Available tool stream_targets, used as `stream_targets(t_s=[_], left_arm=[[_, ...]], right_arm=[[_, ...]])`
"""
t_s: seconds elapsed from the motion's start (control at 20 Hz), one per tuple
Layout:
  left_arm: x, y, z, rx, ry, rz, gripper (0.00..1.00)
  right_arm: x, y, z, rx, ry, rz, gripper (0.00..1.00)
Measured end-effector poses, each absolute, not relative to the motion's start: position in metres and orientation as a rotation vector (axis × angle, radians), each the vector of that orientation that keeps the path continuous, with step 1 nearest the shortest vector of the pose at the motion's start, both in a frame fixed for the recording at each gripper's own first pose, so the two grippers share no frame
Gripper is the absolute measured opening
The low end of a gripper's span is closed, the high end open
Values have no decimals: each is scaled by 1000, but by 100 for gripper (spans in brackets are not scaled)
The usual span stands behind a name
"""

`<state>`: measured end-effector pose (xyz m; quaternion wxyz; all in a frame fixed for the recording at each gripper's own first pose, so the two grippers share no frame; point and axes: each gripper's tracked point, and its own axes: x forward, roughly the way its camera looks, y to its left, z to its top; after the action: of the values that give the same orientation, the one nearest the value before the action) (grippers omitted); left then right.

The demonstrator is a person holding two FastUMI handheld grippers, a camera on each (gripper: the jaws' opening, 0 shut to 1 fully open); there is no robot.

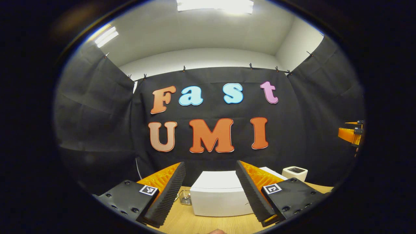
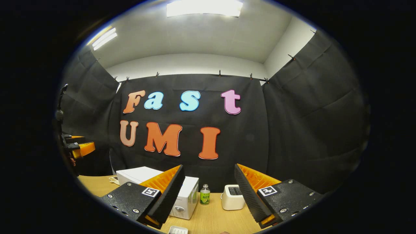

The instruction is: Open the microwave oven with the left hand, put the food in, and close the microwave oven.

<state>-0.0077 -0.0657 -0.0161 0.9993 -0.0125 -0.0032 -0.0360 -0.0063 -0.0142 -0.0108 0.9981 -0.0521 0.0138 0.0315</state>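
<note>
A white microwave oven (image 1: 217,196) stands on the wooden table (image 1: 208,222), straight ahead between the fingers of my left gripper (image 1: 210,165), which is open and holds nothing. Its door looks closed. In the right gripper view the microwave oven (image 2: 188,198) is left of centre, partly hidden behind one finger, with a knob low on its front. My right gripper (image 2: 208,167) is open and empty, held above the table. A small white dish (image 2: 178,230) lies at the bottom edge; its contents are cut off.
A green-labelled bottle (image 2: 204,195) and a white toaster (image 2: 232,196) stand right of the microwave. A small wire basket (image 1: 185,197) sits at the microwave's left. The other gripper hangs at the far right (image 1: 352,135) and far left (image 2: 76,146).
</note>
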Motion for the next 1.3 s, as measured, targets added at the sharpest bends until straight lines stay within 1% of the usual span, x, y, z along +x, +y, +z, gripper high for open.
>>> stream_targets(t_s=[0.2, 0.45, 0.5, 0.55, 0.6, 0.7, 0.75, 0.85, 0.9, 1.0, 1.05, 1.1, 1.15, 1.25, 1.3], left_arm=[[-6, -82, -28, -34, 4, -85, 96], [-7, -127, -55, -43, 8, -137, 96], [-8, -139, -63, -45, 12, -152, 100], [-7, -150, -72, -48, 17, -167, 96], [-6, -162, -80, -50, 25, -184, 96], [-5, -185, -97, -51, 38, -219, 100], [-4, -197, -107, -49, 44, -242, 96], [0, -218, -124, -53, 58, -275, 96], [2, -226, -134, -54, 66, -284, 100], [6, -244, -155, -47, 92, -296, 96], [9, -252, -165, -43, 106, -301, 96], [13, -262, -177, -41, 121, -308, 100], [16, -270, -189, -33, 141, -313, 96], [23, -283, -213, -20, 174, -325, 96], [26, -291, -227, -17, 197, -335, 100]], right_arm=[[-7, -25, -22, -103, 40, 50, 95], [-13, -34, -48, -92, 70, 57, 95], [-15, -38, -55, -94, 79, 57, 95], [-16, -41, -61, -99, 88, 55, 94], [-17, -45, -67, -106, 94, 51, 95], [-21, -52, -75, -125, 93, 40, 95], [-23, -56, -78, -134, 89, 36, 95], [-28, -62, -85, -145, 87, 30, 95], [-31, -64, -90, -146, 90, 29, 95], [-36, -66, -102, -139, 103, 35, 95], [-39, -67, -107, -136, 108, 38, 95], [-40, -69, -113, -137, 114, 40, 95], [-41, -71, -119, -139, 122, 39, 95], [-43, -77, -131, -135, 143, 34, 95], [-43, -79, -137, -128, 155, 31, 95]])
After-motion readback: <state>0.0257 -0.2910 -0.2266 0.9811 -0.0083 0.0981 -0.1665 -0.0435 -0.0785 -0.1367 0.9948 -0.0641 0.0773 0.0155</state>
